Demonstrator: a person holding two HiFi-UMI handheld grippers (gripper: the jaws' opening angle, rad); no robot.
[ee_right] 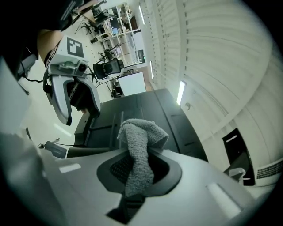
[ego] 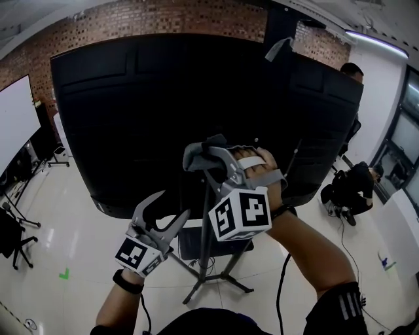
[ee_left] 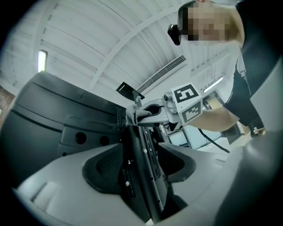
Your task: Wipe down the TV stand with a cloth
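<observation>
- Two grippers were up behind a black TV [ego: 163, 118] that was mounted on a stand [ego: 205, 222] with splayed legs on a pale floor [ego: 78, 262].
- The right gripper [ego: 196, 157] was clamped on a grey cloth [ego: 192, 156]; in its own view the cloth [ee_right: 139, 141] ran up from between the pressed-in jaws and folded over at the top.
- The cloth lay high on the stand's column, just at the TV's back; the left gripper view showed it [ee_left: 135, 114] against the column's upper end.
- The left gripper [ego: 171, 208] sat lower and to the left of the column, its jaws spread and gripping nothing.
- In the left gripper view the column [ee_left: 141, 150] showed between the spread jaws; contact could not be told.
- Behind the TV stood a brick wall [ego: 163, 19].
- A person [ego: 353, 186] crouched on the floor far right.
</observation>
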